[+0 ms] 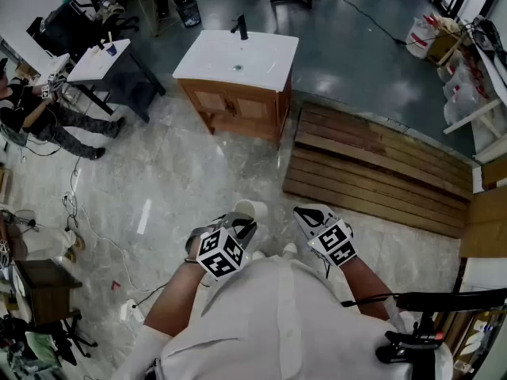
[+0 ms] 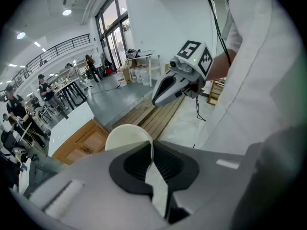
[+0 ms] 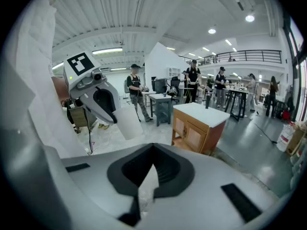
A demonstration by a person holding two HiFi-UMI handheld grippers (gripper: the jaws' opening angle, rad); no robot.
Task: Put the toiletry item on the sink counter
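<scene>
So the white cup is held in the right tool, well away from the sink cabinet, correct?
No: the white cup sits in the left tool, its rim pinched between the jaws, as the left gripper view shows. It is well away from the sink cabinet.

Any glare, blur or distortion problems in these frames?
Head view: sharp, with glare patches on the grey floor and a bright streak on the marble floor. Left gripper view: strong fisheye, black corners, the cup is readable. Right gripper view: same fisheye, bright ceiling lamps, background fairly sharp.
</scene>
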